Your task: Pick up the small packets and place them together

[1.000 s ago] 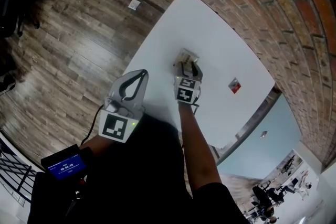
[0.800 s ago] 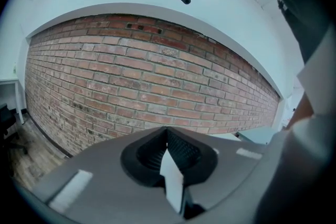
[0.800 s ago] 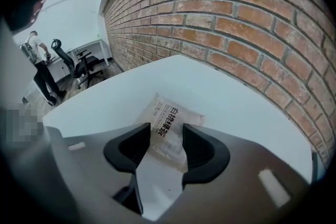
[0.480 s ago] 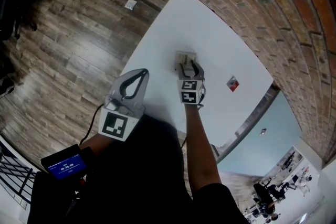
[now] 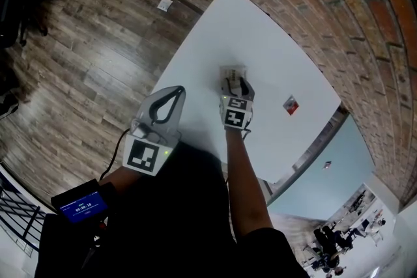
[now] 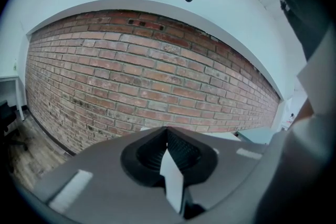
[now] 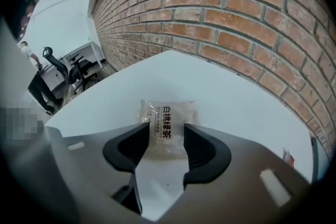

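Nearest you, at the lower left of the head view, your left gripper (image 5: 171,93) hung by the desk's (image 5: 254,29) edge, its jaws pressed together with nothing in them. Further on, mid-frame, your right gripper (image 7: 165,136) pointed down over a clear small packet (image 7: 167,119). Its jaws had just been widening, and the packet lay flat on the desk between them, unpinched. A red packet (image 5: 291,105) lay well apart, toward the right.

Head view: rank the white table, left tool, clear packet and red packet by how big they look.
1. white table, by far
2. left tool, enlarged by nearness to the camera
3. clear packet and red packet: look alike, the clear one partly covered, so unranked
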The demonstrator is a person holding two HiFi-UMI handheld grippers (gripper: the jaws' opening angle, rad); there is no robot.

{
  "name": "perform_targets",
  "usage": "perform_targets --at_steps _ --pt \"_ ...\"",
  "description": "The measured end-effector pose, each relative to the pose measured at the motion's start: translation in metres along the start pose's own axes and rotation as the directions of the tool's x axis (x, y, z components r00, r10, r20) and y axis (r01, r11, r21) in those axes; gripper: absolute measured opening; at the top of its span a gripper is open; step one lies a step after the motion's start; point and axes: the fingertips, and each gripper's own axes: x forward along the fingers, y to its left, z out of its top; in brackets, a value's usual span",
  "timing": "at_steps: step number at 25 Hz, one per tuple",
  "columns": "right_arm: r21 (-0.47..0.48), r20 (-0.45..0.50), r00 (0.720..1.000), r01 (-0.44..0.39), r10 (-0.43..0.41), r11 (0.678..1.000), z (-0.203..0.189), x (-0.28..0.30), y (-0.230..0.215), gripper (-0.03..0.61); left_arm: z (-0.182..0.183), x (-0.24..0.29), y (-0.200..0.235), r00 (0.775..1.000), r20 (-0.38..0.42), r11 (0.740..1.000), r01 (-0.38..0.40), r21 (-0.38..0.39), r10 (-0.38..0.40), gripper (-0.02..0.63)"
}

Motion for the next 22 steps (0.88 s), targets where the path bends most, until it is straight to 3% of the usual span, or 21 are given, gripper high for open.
perform_targets --at_steps 5,9,13,15,19,22 --pt "-0.120 -0.017 0.999 -0.047 0.045 0.992 -0.002 -0.001 0.003 0.210 0.000 -0.001 -0.003 1.000 -0.001 1.000 0.003 -0.009 -0.003 0.001" --pt "-0.238 -0.037 0.993 -0.115 0.110 0.964 -0.005 -0.003 0.008 0.209 0.000 0.000 -0.009 1.000 -0.009 1.000 0.026 0.002 -0.026 0.000" --pt "-0.332 -0.012 0.994 -0.104 0.106 0.937 -0.002 -0.011 0.006 0.209 -0.002 0.002 -0.018 0.999 -0.003 0.999 0.034 -0.001 -0.034 0.000" --pt "-0.292 0.029 0.994 -0.090 0.103 0.952 0.005 -0.016 0.008 0.209 -0.005 -0.001 -0.018 0.999 -0.014 0.999 0.040 0.009 -0.040 0.000" --pt "-0.065 0.047 0.994 -0.100 0.103 0.993 0.005 -0.015 0.004 0.209 -0.004 -0.001 -0.025 1.000 0.001 0.999 0.030 0.041 -0.030 0.000" --pt "-0.050 0.031 0.996 -0.082 0.083 0.995 0.001 -0.011 -0.002 0.209 -0.001 0.000 -0.035 1.000 -0.003 0.999 0.006 0.051 -0.006 0.000"
